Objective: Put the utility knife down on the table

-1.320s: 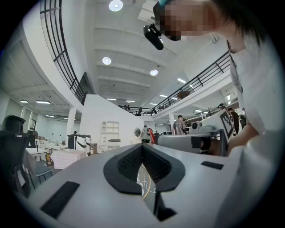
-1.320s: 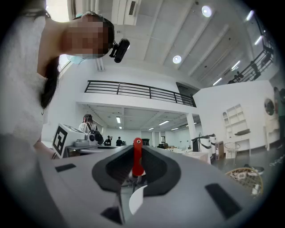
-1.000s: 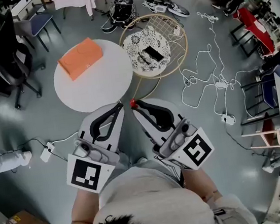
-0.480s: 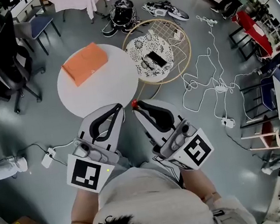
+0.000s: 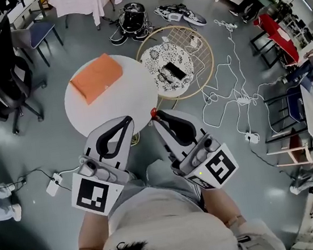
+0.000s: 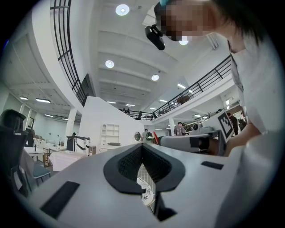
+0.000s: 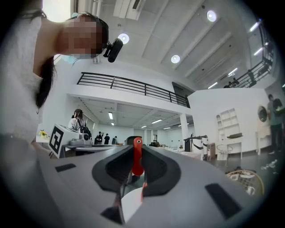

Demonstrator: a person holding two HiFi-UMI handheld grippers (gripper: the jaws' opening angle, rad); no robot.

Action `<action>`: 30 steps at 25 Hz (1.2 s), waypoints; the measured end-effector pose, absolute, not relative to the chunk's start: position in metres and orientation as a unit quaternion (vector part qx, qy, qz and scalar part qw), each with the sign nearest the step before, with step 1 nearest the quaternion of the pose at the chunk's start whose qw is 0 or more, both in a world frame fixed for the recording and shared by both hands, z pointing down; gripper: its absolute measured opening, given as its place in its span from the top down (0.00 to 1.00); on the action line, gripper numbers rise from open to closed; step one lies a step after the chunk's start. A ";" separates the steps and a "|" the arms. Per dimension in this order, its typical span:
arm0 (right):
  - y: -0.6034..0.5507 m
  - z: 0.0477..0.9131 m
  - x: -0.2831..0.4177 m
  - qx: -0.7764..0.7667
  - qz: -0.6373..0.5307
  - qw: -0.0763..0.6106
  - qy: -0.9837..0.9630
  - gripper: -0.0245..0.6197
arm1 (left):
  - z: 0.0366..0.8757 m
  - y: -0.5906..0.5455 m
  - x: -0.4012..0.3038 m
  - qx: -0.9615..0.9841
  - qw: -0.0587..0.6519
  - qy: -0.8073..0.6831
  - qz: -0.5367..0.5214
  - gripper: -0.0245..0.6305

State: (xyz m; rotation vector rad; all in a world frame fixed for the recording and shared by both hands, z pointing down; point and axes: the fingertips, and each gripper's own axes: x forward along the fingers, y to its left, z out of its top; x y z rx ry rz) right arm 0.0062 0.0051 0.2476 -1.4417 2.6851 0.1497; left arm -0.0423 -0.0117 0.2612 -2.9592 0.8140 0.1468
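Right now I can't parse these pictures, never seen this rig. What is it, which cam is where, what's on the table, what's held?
There is no robot here. A person holds a handheld pair of tongs in each hand, and the marker cubes are part of them. One picture comes from a head camera looking steeply down. The other two come from cameras riding on each pair of tongs, looking along its jaws.

The left tongs are shut and empty. The right tongs are shut on a red utility knife, held at the near edge of the round white table.

On that table lies a flat orange box. The wire-rimmed table beside it carries a dark flat device, perhaps a phone.
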 end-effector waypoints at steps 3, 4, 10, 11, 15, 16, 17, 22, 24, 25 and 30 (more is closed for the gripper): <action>-0.007 0.250 0.014 -0.477 0.045 0.039 0.877 0.87 | 0.263 -0.023 -0.039 -0.962 0.032 0.266 0.044 0.95; -0.012 0.251 0.017 -0.477 0.043 0.038 0.877 0.87 | 0.264 -0.027 -0.038 -0.962 0.030 0.268 0.045 0.95; -0.057 0.264 0.033 -0.464 0.034 0.035 0.885 0.87 | 0.268 -0.064 -0.029 -0.956 0.027 0.288 0.048 0.95; -0.065 0.265 0.035 -0.459 0.033 0.035 0.887 0.87 | 0.269 -0.070 -0.027 -0.955 0.027 0.292 0.047 0.95; -0.105 0.270 0.041 -0.439 0.024 0.032 0.898 0.87 | 0.269 -0.102 -0.020 -0.950 0.028 0.307 0.047 0.95; -0.115 0.272 0.041 -0.433 0.022 0.029 0.901 0.87 | 0.269 -0.110 -0.020 -0.948 0.026 0.312 0.048 0.95; -0.124 0.275 0.042 -0.427 0.019 0.025 0.904 0.87 | 0.269 -0.116 -0.019 -0.947 0.025 0.317 0.049 0.95; -0.168 0.296 0.051 -0.400 0.003 0.000 0.917 0.87 | 0.272 -0.147 -0.008 -0.938 0.020 0.344 0.045 0.95; -0.188 0.307 0.054 -0.388 -0.006 -0.014 0.921 0.87 | 0.274 -0.162 -0.005 -0.934 0.016 0.355 0.041 0.95; -0.196 0.315 0.055 -0.382 -0.010 -0.022 0.924 0.87 | 0.276 -0.168 -0.005 -0.932 0.014 0.361 0.040 0.95; -0.227 0.357 0.055 -0.349 -0.030 -0.068 0.934 0.87 | 0.282 -0.187 -0.003 -0.920 0.009 0.391 0.032 0.95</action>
